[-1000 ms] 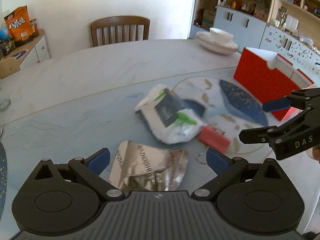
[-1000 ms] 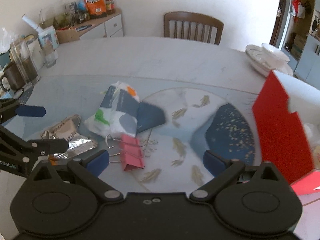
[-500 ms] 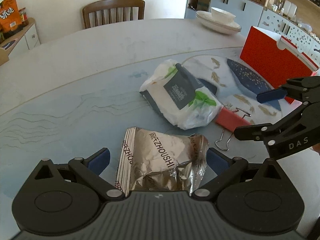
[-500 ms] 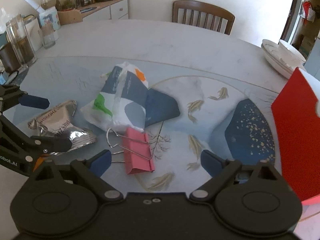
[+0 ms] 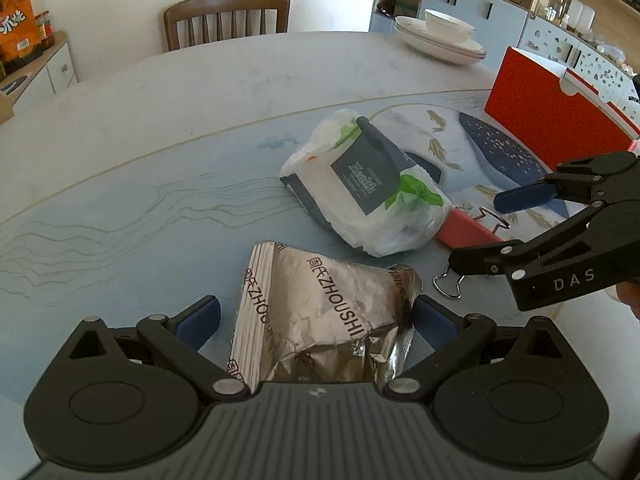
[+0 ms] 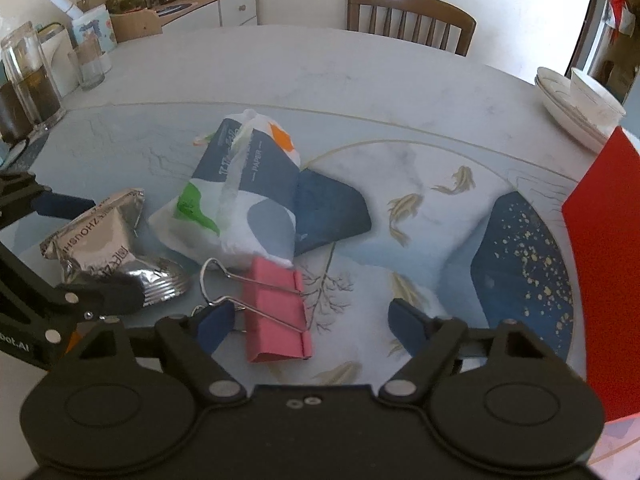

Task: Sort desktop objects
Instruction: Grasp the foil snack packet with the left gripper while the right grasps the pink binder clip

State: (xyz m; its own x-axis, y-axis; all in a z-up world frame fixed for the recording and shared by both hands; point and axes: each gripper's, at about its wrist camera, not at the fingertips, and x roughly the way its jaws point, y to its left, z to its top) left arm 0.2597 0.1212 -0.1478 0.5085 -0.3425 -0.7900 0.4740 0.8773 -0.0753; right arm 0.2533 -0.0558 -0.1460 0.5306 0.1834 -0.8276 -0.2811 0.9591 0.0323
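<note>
**Sorting barely begun: all 3 items still on the bench**

We straddle the foil packet (image 5: 320, 316) with our left gripper (image 5: 316, 320), jaws wide and gripping nothing. The tissue pack (image 5: 368, 196) lies in the middle, untouched. Our right gripper (image 6: 310, 320) brackets the pink binder clip (image 6: 276, 312), jaws equally spread and empty. The red box (image 5: 556, 116) waits farthest right.

Wooden chair (image 5: 226, 18) behind the table (image 5: 168, 92), stacked white dishes (image 5: 440, 38), perhaps glass jars (image 6: 28, 80) far left.
</note>
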